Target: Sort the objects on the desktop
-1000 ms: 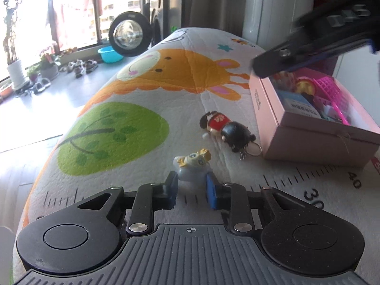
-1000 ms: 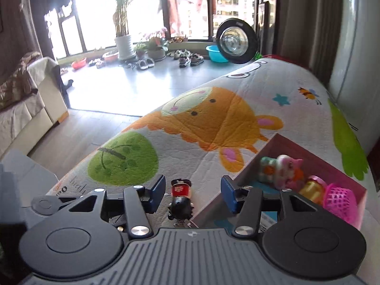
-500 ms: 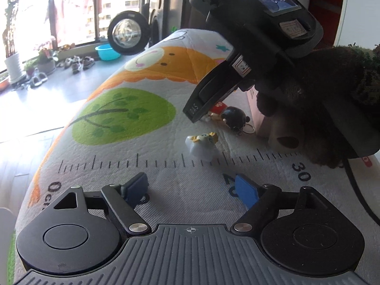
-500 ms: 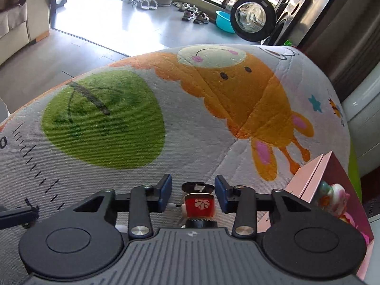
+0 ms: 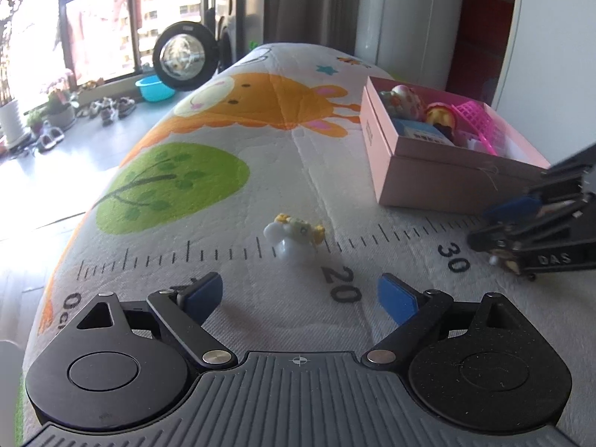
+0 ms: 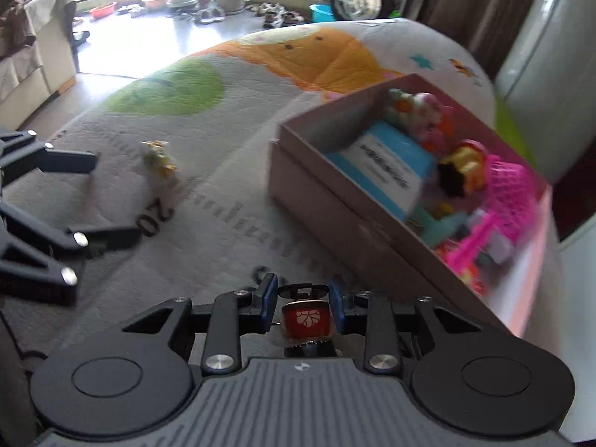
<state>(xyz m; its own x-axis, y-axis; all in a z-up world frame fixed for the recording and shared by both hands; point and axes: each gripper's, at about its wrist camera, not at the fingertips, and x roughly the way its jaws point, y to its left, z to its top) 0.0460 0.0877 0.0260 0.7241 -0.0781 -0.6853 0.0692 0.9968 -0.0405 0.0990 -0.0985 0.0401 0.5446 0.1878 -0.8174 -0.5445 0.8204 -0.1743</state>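
With the right gripper (image 6: 302,311) clamped on the red-shirted figurine (image 6: 306,321), apparently by its body only, it could slip before the pink box (image 6: 372,238), while the left gripper's (image 5: 300,296) empty jaws are opening wide.

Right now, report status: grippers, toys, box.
Left gripper opening, nothing between jaws. Right gripper shut on keychain figure. White toy loose on mat. Pink box open, path clear.

The right gripper (image 6: 302,307) pinches a red-bodied keychain figure (image 6: 306,321) between its blue fingers (image 6: 269,303); the pink box (image 6: 357,208) of toys sits just ahead-right; a small white toy (image 6: 159,159) lies on the surface (image 6: 223,223).
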